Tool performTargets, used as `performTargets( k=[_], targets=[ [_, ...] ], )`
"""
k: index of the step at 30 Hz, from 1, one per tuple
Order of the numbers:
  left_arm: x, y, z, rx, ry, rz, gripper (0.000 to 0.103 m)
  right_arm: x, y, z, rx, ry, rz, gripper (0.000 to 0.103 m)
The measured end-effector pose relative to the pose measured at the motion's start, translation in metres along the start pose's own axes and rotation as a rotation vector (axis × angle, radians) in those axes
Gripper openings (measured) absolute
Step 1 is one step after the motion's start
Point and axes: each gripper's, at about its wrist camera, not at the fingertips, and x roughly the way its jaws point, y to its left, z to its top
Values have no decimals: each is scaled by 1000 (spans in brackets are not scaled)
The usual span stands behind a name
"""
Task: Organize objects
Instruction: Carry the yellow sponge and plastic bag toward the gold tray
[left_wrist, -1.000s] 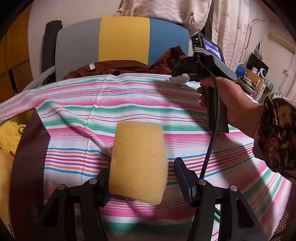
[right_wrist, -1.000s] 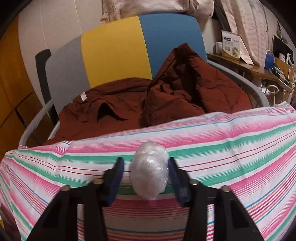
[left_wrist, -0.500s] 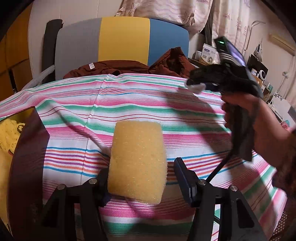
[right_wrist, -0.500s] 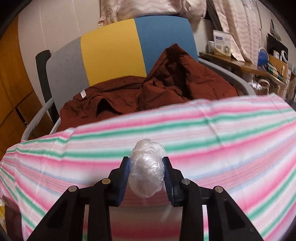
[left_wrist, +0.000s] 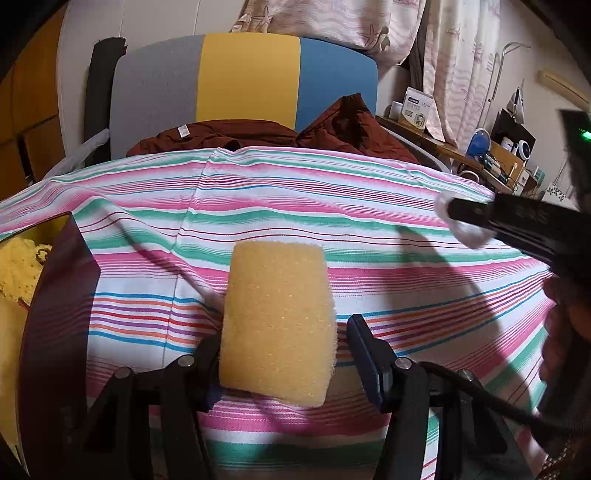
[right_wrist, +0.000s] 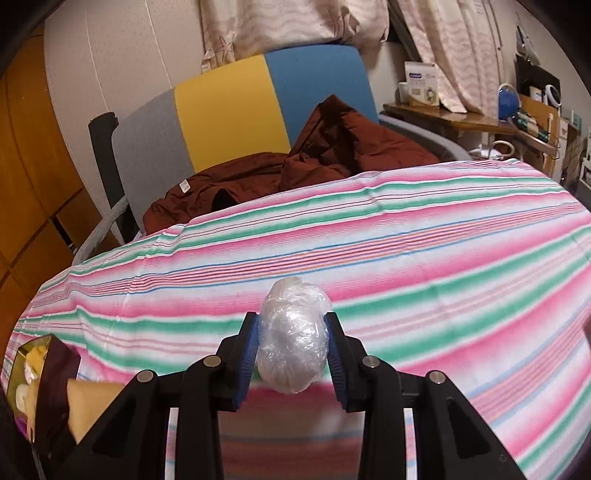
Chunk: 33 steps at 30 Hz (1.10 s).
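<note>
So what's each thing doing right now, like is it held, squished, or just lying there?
Left gripper: holding the sponge, one finger not touching.
Yellow rectangular foam sponge: in the left gripper.
Right gripper: shut on the ball.
Crinkly clear plastic-wrap ball: squeezed, lifted.
Striped tablecloth: spread flat.
Dark red jacket: crumpled on the chair.
Dark box: open, yellow stuff inside.

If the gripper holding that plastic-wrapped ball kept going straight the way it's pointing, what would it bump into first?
Most likely the striped cloth. The right gripper, shut on the plastic-wrapped ball, angles downward at bare fabric, with nothing standing in between. The brown jacket lies farther back, though depth is hard to judge here.
</note>
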Motion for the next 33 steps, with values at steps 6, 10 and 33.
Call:
performTargets(
  k=[6,10,33],
  targets=[
    [-1,5,1,-19,5,-26,60,-30,-15,0,34,-65,-60,35],
    [-1,7,1,-32,6,-41,60,-52,-43,5,92,-120,-114,35],
    [-6,18,8,-61,57,-27,37,-79,21,-65,-85,-43,1,35]
  ],
)
